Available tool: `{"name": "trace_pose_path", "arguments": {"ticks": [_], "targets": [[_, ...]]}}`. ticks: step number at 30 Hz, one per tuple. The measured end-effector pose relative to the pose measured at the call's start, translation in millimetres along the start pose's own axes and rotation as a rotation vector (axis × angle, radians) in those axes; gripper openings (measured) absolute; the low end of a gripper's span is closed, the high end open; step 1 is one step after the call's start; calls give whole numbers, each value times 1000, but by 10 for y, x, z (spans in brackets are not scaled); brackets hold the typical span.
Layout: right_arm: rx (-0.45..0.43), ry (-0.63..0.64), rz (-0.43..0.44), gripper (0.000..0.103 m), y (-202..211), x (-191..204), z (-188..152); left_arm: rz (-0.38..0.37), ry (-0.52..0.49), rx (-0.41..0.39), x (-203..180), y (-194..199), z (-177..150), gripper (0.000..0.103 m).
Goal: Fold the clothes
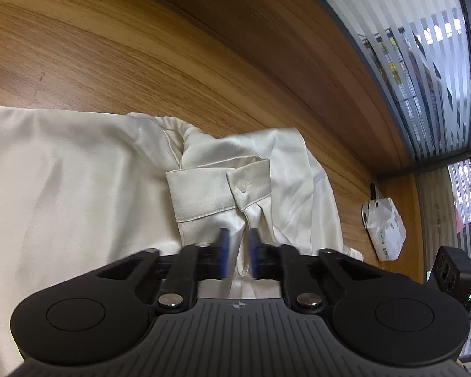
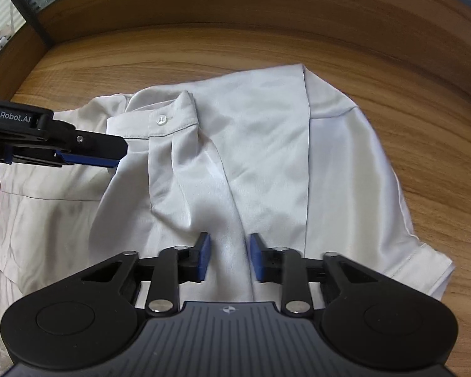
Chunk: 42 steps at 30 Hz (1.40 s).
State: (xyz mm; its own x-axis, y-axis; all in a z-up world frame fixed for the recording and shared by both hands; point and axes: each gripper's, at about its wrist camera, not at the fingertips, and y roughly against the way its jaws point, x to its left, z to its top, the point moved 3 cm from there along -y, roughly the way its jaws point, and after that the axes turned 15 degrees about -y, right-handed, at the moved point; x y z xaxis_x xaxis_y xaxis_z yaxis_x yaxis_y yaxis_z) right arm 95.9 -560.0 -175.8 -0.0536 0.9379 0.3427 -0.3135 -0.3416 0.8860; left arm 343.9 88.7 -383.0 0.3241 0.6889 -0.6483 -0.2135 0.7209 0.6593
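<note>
A white shirt (image 2: 267, 125) is spread crumpled on the wooden counter (image 2: 204, 56), with a buttoned cuff (image 1: 204, 188) turned up on top of it. The left claw (image 1: 239, 232) is closed down to a narrow gap on a pinch of the sleeve fabric just below that cuff. The right claw (image 2: 230, 238) is held over the shirt with its blue pads (image 2: 204, 254) apart, and a raised ridge of cloth is seen between them, not visibly squeezed.

Both grippers — left gripper (image 1: 238, 251), right gripper (image 2: 228, 256) — black, blue-padded; the left is lettered "GenRobot.AI".
</note>
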Motion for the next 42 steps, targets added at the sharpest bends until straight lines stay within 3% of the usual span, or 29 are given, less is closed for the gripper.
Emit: {"name": "trace_pose_path", "arguments": {"ticks": [7, 15, 18, 21, 23, 28, 34, 36, 38, 42], "targets": [[-54, -42, 27, 1, 152, 13, -25, -20, -31, -27, -120, 21, 22, 0], [-138, -85, -48, 1, 401, -156, 43, -27, -42, -13, -179, -52, 93, 1], [-107, -113, -65, 2, 373, -311, 61, -9, -38, 2, -133, -68, 89, 1], [-108, -112, -68, 11, 343, -318, 71, -5, -23, 7, -85, -76, 92, 7], [-120, -93, -80, 28, 334, -283, 98, -11, -13, 16, -65, -89, 95, 9], [-125, -59, -86, 30, 297, -187, 205, -8, -35, 29, -99, -87, 83, 10], [-117, -66, -68, 31, 310, -122, 204, 1, -131, 37, -273, 4, 45, 20], [-115, -68, -59, 34, 353, -115, 162, 4, -173, 37, -331, 70, 17, 24], [-120, -63, -57, 45, 421, -118, 105, 12, -206, 35, -389, 137, -29, 26], [-119, -65, -68, 48, 556, -177, -65, 40, -213, 22, -398, 271, -139, 29]]}}
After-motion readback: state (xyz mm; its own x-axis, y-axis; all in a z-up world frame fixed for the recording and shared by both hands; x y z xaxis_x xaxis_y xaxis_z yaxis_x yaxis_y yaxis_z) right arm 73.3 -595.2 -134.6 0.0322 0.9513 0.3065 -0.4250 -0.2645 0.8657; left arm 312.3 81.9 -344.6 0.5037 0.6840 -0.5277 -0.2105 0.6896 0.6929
